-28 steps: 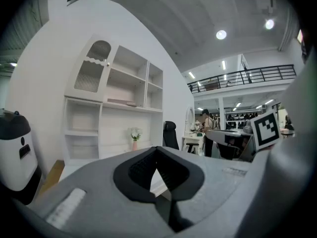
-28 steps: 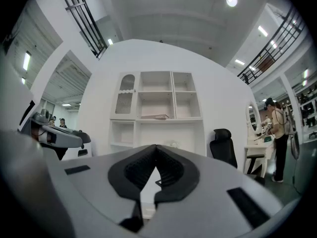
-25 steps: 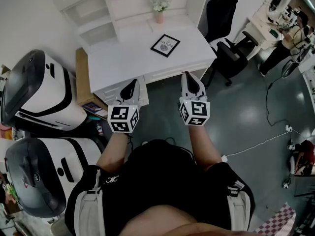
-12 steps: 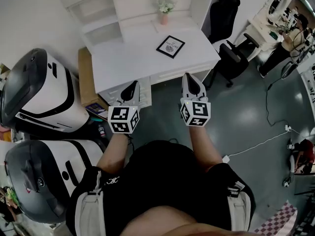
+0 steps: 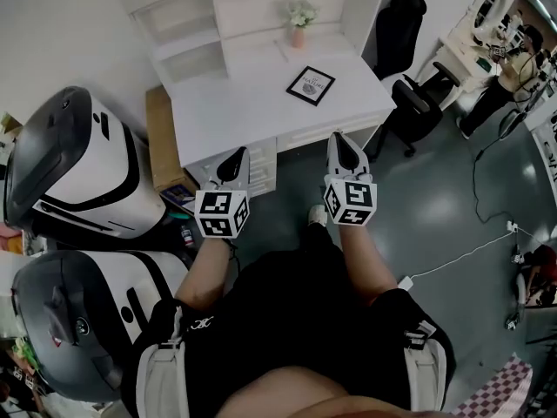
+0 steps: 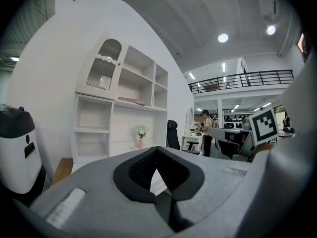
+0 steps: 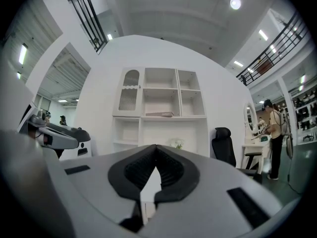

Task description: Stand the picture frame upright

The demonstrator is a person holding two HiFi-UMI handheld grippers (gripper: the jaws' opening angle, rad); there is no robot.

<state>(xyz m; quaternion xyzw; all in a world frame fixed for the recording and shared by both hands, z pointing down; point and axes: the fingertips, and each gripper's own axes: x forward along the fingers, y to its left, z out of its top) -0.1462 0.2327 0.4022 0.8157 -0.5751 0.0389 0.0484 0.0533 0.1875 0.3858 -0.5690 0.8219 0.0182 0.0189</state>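
Grey polished floor point(image 5: 435, 198) spreads round a white desk point(image 5: 235, 103) with shelves above it. Two big white-and-black machines point(image 5: 74, 168) stand at the left, and a black office chair point(image 5: 409, 103) stands at the desk's right end. Short of the desk's front edge, the left gripper point(image 5: 233, 158) and right gripper point(image 5: 340, 143) each have their jaws pressed together, pinching nothing. The picture frame point(image 5: 312, 85) lies flat on the desktop towards its right side, well apart from both grippers. A small pink vase point(image 5: 298, 37) of flowers stands behind it.

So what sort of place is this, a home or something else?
Probably a mock bedroom corner inside a big hall, not a home: a white shelved desk, a balcony railing overhead, and bulky white machines beside it.
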